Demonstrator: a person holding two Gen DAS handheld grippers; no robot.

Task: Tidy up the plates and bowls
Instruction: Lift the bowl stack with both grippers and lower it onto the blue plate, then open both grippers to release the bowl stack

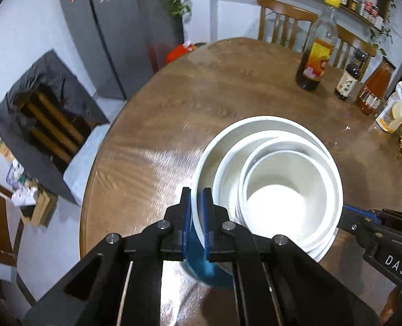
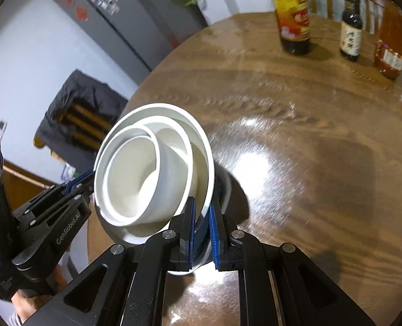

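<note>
While both grip it, nested white bowl stack (image 1: 268, 179) sits over wood counter (image 1: 201, 87): left gripper (image 1: 196, 217) & right gripper (image 2: 201, 228) each clamped narrow on outer bowl's rim, opposite sides.

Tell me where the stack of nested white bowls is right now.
The stack of nested white bowls sits low and centre-right in the left wrist view, above the round wooden table, with the left gripper and the right gripper clamped on opposite rims.

Tall bottle (image 2: 291, 13) top cut off by right wrist picture's edge; orange bag (image 1: 397, 106) cut at left wrist picture's edge; shelf jars (image 1: 363, 5) too small; counter (image 2: 296, 114) blurred.
</note>
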